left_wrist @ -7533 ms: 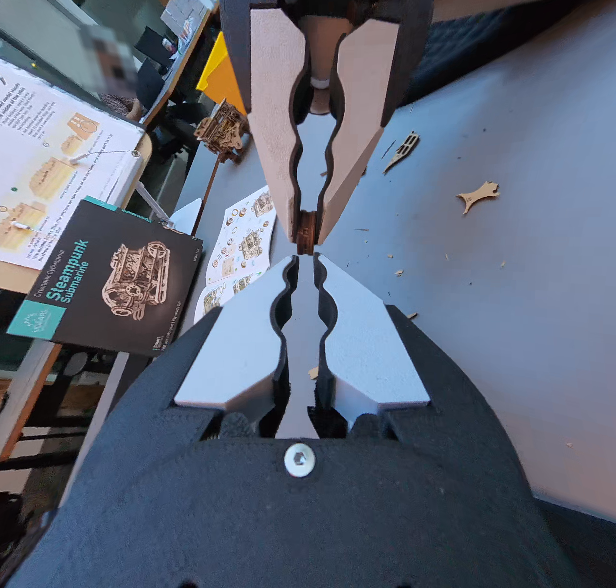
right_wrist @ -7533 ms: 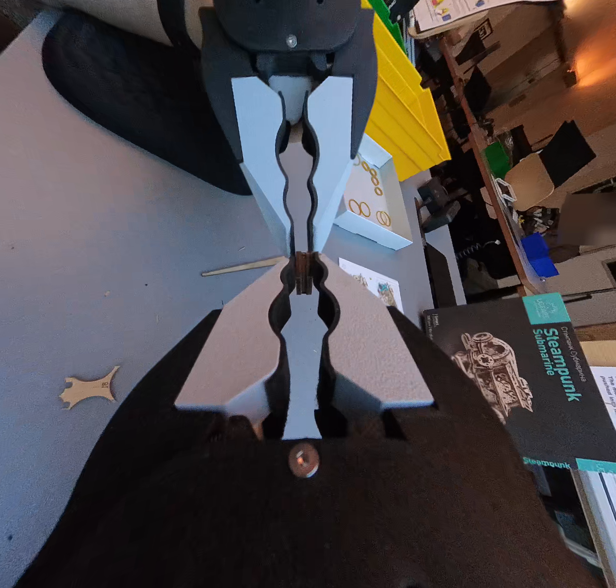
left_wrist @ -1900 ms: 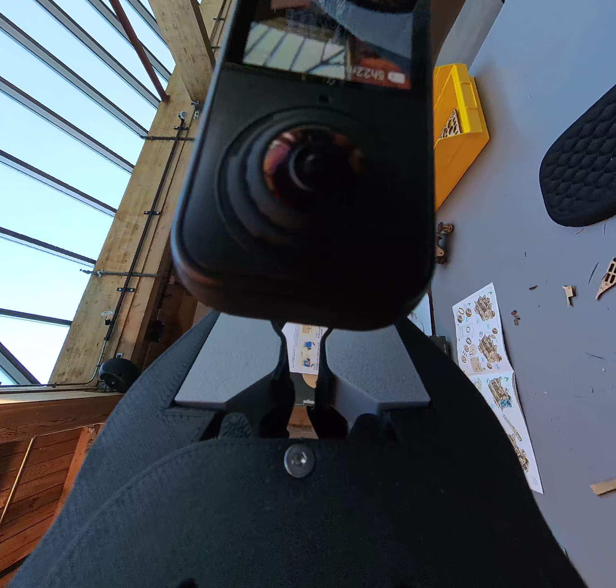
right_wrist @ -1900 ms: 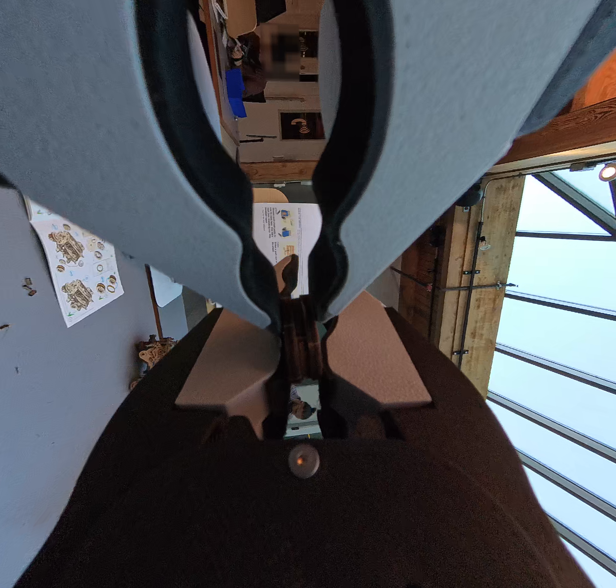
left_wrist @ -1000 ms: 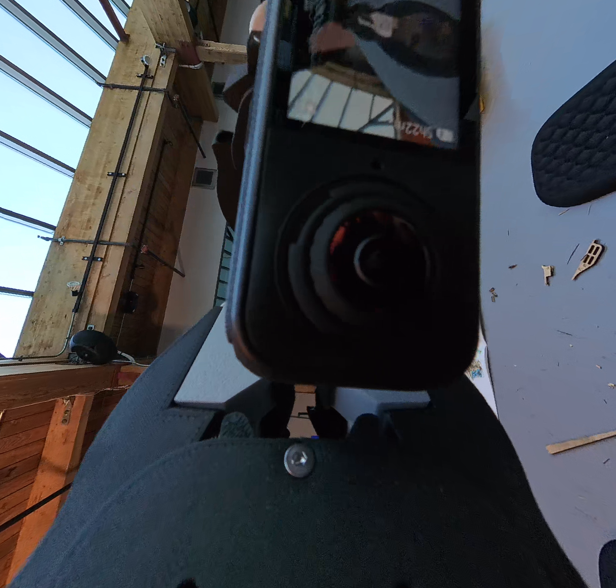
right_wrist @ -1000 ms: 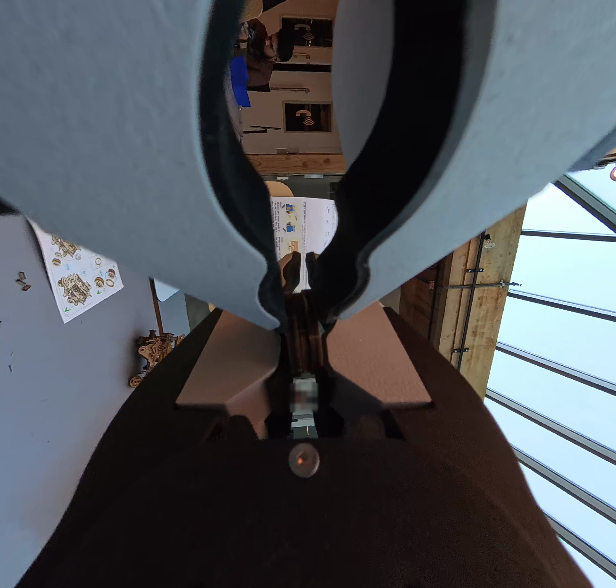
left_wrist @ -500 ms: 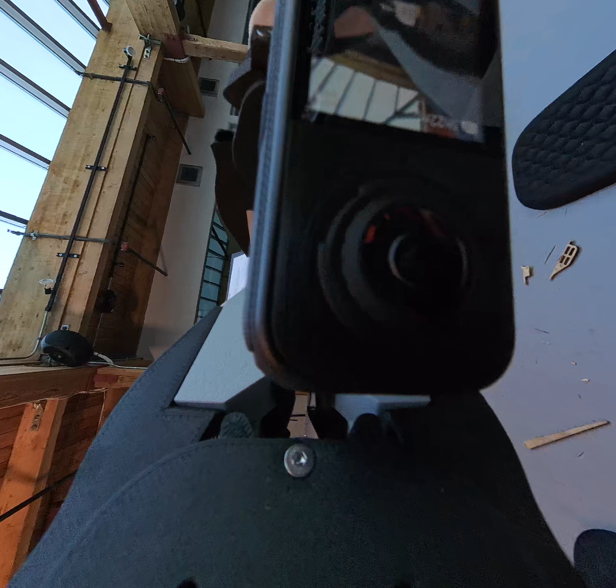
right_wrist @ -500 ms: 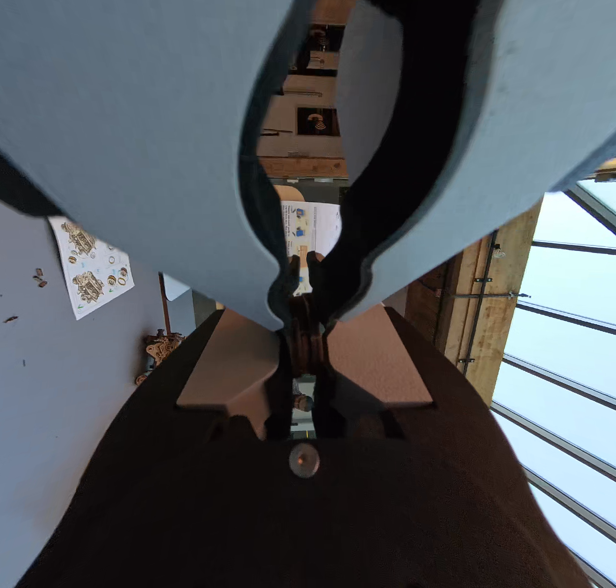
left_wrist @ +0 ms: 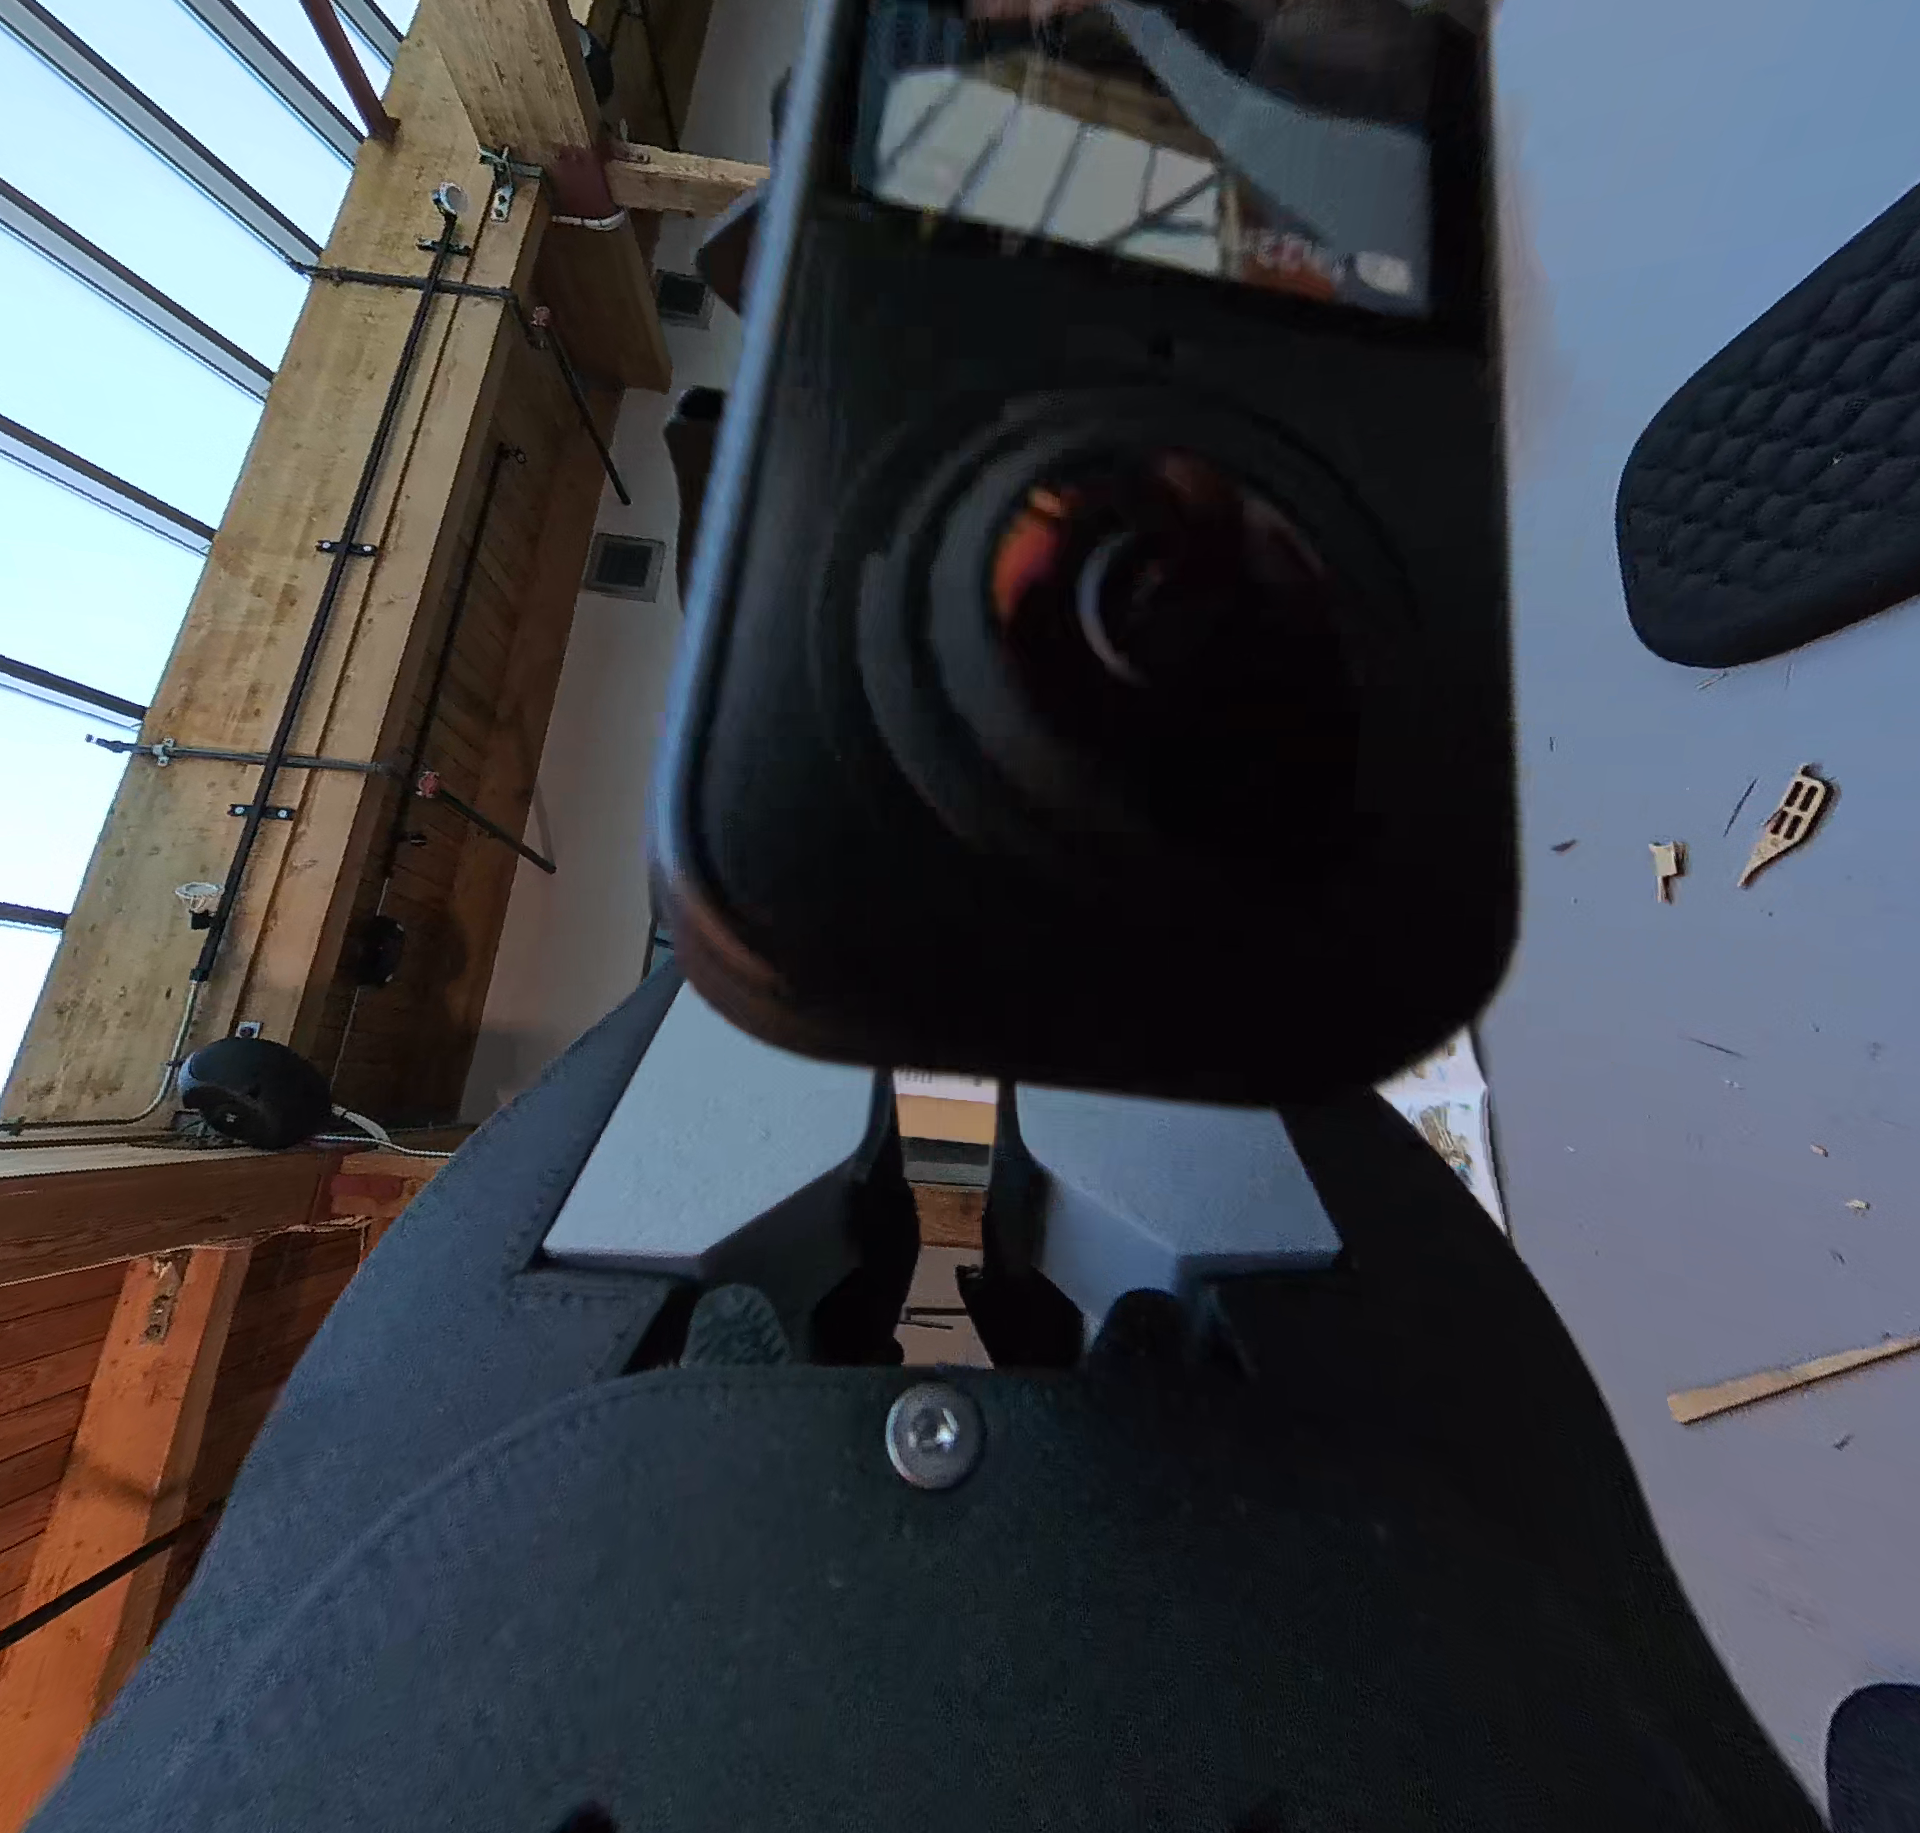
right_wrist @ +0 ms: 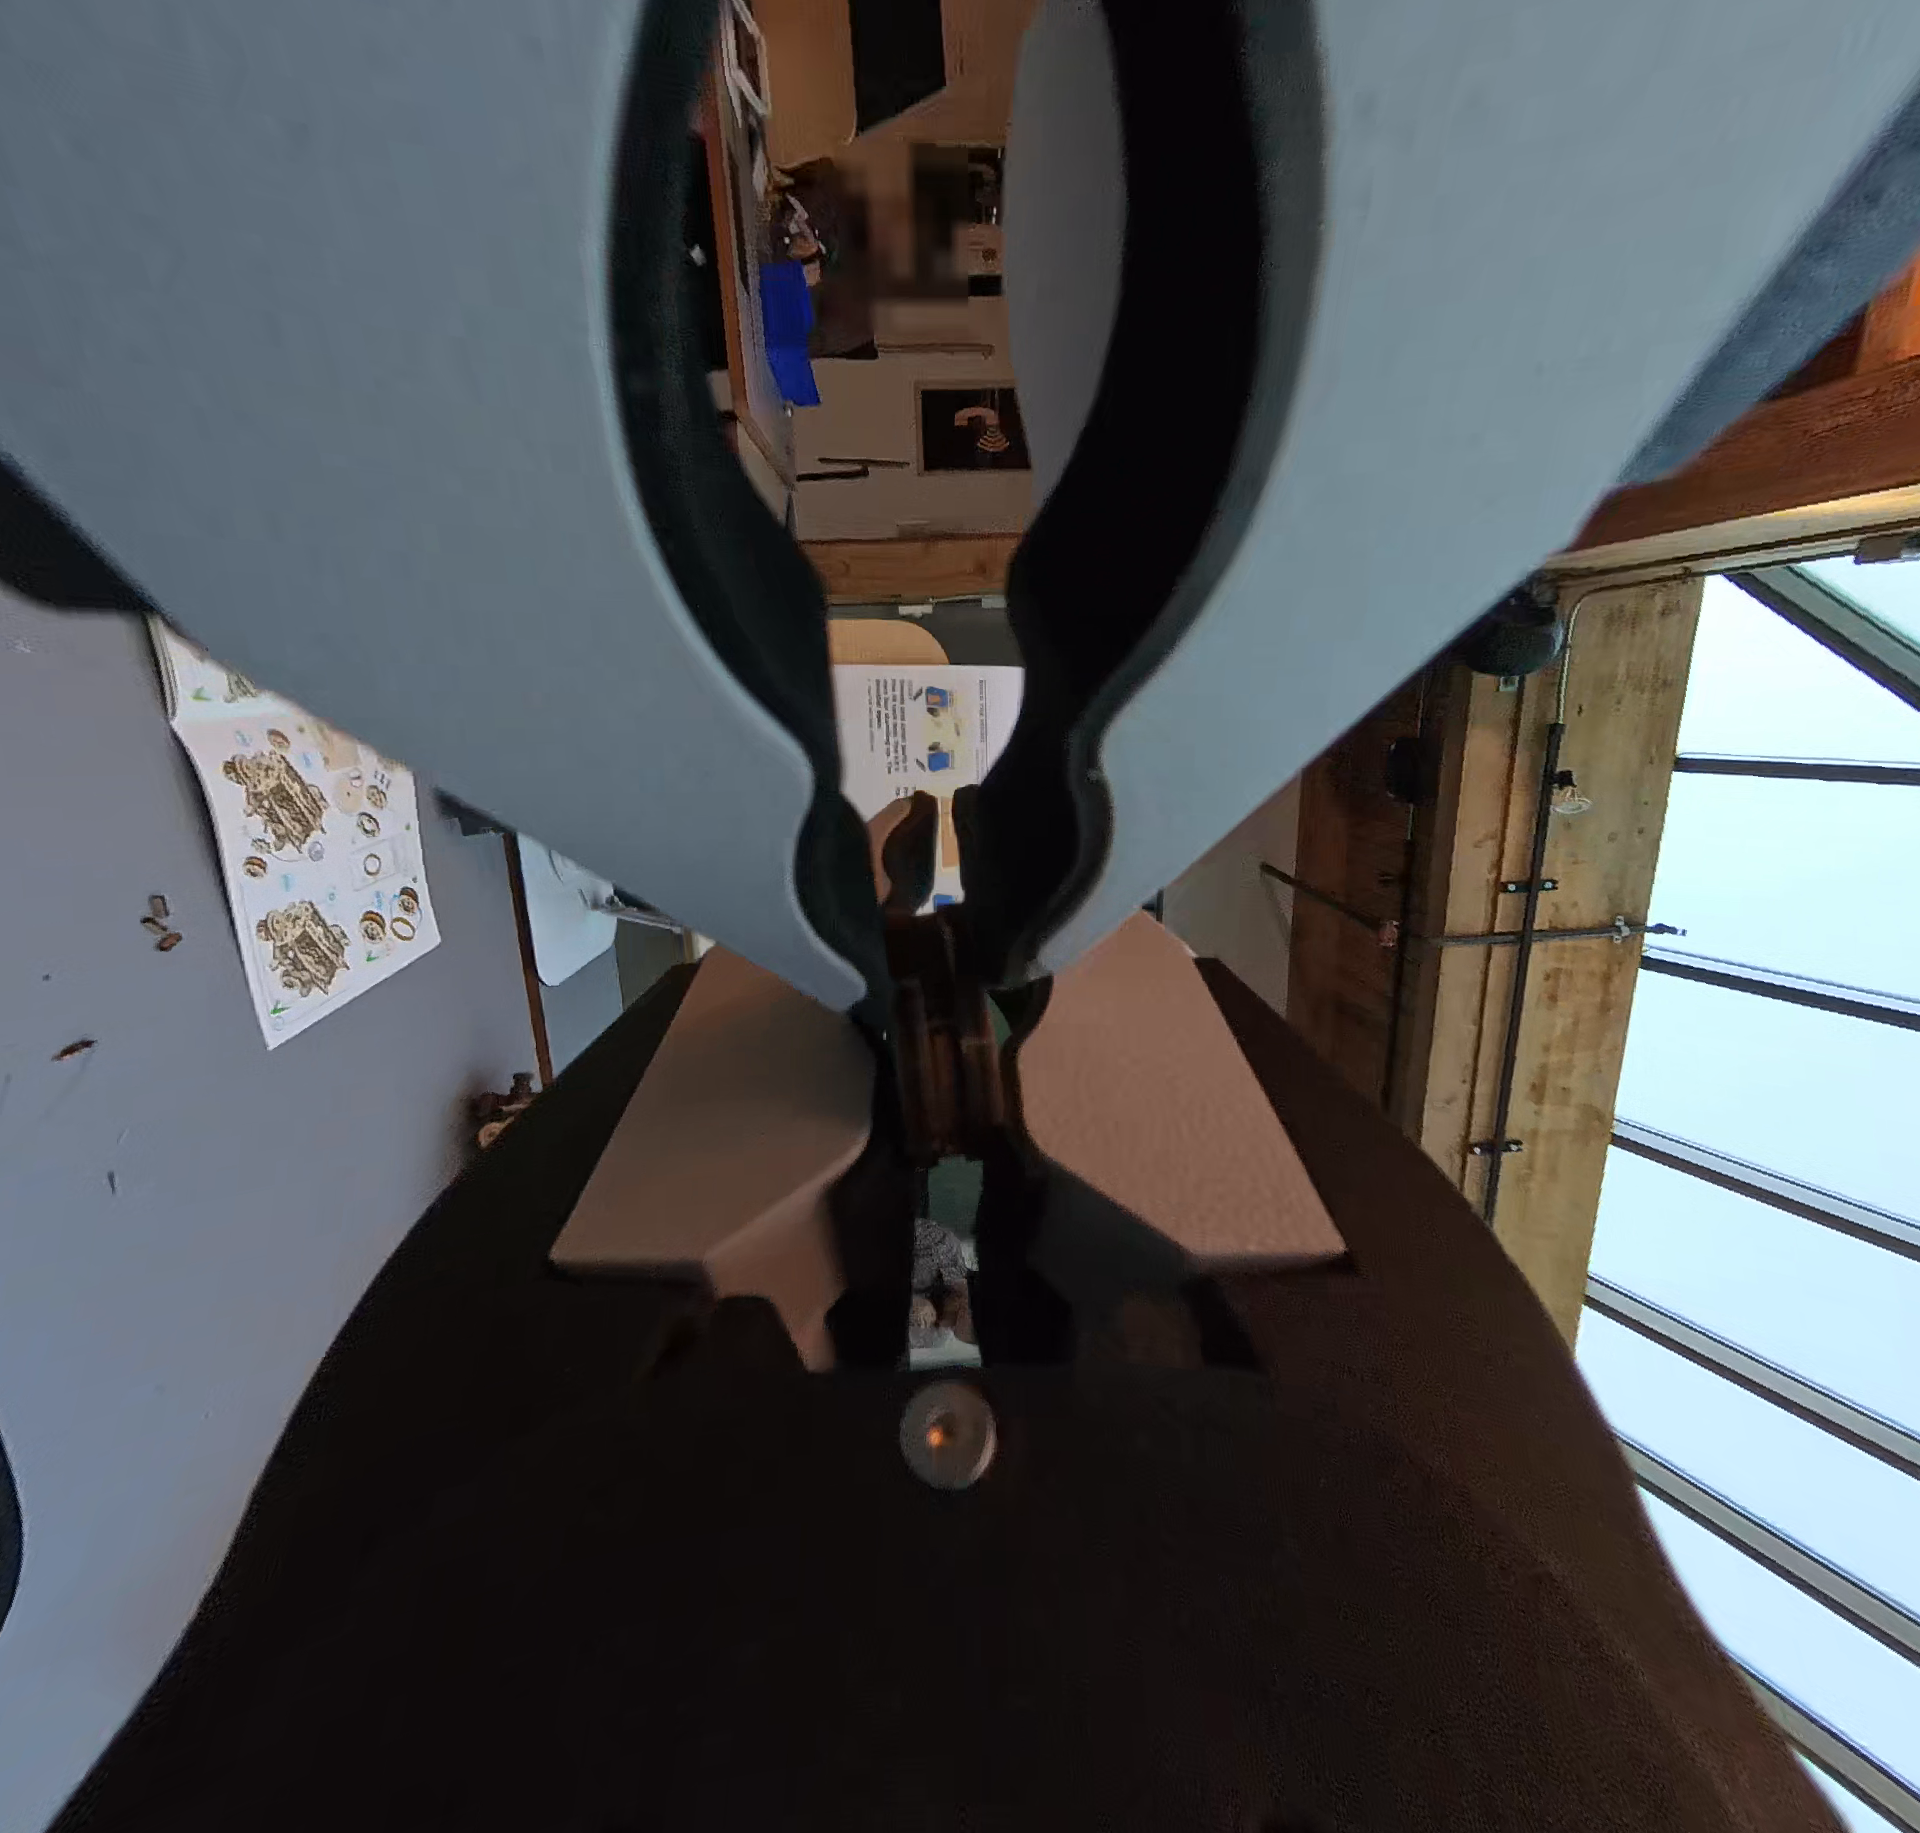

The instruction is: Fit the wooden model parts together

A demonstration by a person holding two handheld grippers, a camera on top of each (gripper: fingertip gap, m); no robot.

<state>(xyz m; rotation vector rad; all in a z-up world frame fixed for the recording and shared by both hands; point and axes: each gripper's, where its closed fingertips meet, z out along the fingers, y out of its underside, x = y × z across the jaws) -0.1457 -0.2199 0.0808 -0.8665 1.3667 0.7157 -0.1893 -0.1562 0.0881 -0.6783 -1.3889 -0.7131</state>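
Observation:
In the right wrist view my right gripper [right_wrist: 943, 1087] is shut on a small dark wooden part [right_wrist: 940, 1045], a stack of thin discs seen edge-on. My left gripper [right_wrist: 935, 910] comes in from the top with broad grey fingers [right_wrist: 540, 557] and black pads, and its tips close on the far end of the same wooden part. In the left wrist view my left gripper [left_wrist: 948, 1118] shows two fingers a narrow gap apart. Their tips and the part are hidden behind the black camera [left_wrist: 1101, 588] of the right gripper, which is right in front.
The grey table [left_wrist: 1714, 1108] runs along one side of both views. On it lie a black mat [left_wrist: 1787, 495], wooden scraps [left_wrist: 1789, 827], a thin wooden strip [left_wrist: 1787, 1378], an instruction sheet [right_wrist: 301, 848] and a partly built wooden model [right_wrist: 504, 1108]. Timber beams and windows are behind.
Both grippers have stayed closed on the wooden part, nose to nose. They have shifted and tilted slightly together, so the background has slid in both views.

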